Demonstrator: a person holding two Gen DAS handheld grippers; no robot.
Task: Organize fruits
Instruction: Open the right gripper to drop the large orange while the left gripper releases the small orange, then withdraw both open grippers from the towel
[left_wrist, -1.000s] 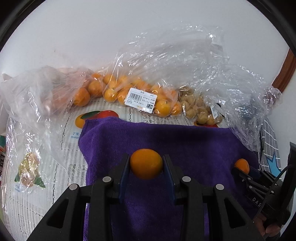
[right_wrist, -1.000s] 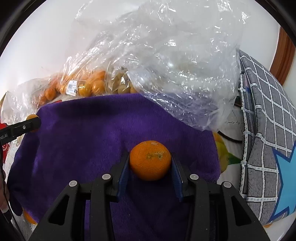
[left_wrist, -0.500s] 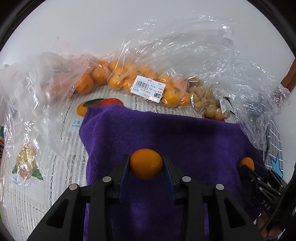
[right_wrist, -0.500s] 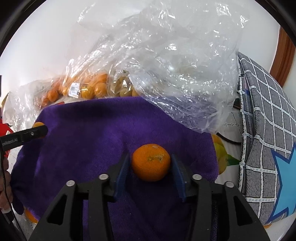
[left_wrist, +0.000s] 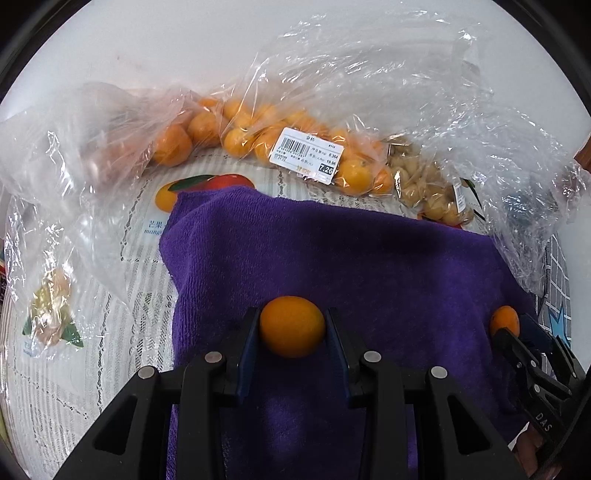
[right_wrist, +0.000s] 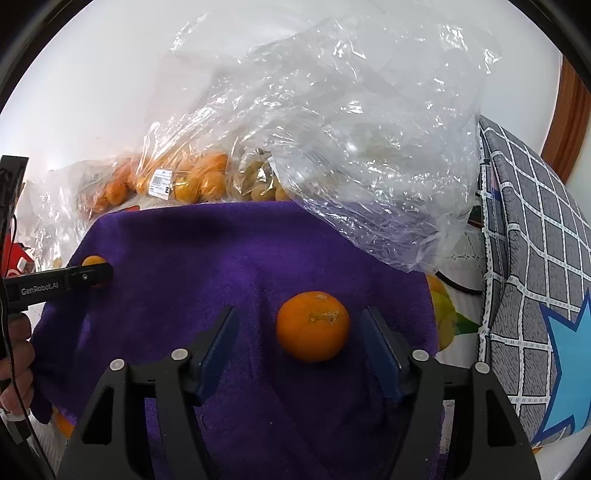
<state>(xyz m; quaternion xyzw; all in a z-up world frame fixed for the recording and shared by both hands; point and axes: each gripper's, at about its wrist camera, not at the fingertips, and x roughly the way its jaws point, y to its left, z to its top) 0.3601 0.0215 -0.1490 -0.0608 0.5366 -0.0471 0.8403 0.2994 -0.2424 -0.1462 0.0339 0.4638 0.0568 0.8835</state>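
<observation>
My left gripper (left_wrist: 291, 326) is shut on a small orange (left_wrist: 292, 325) over the purple towel (left_wrist: 369, 258). In the right wrist view this gripper (right_wrist: 92, 275) shows at the left with its orange (right_wrist: 93, 260) behind the finger. My right gripper (right_wrist: 301, 332) is open, its jaws wide apart. A larger orange (right_wrist: 313, 325) lies on the towel (right_wrist: 221, 258) between them, nearer the right finger, touching neither. The left wrist view shows it (left_wrist: 504, 319) at the right edge.
Clear plastic bags of oranges (left_wrist: 258, 136) and of small yellow fruits (left_wrist: 428, 188) lie behind the towel by the white wall. A big crumpled empty bag (right_wrist: 351, 147) overhangs the towel's back right. A grey checked cushion (right_wrist: 535, 277) stands at the right.
My right gripper has opened and let go of the larger orange, which now rests on the towel. My left gripper still holds its orange and has shifted only slightly.
</observation>
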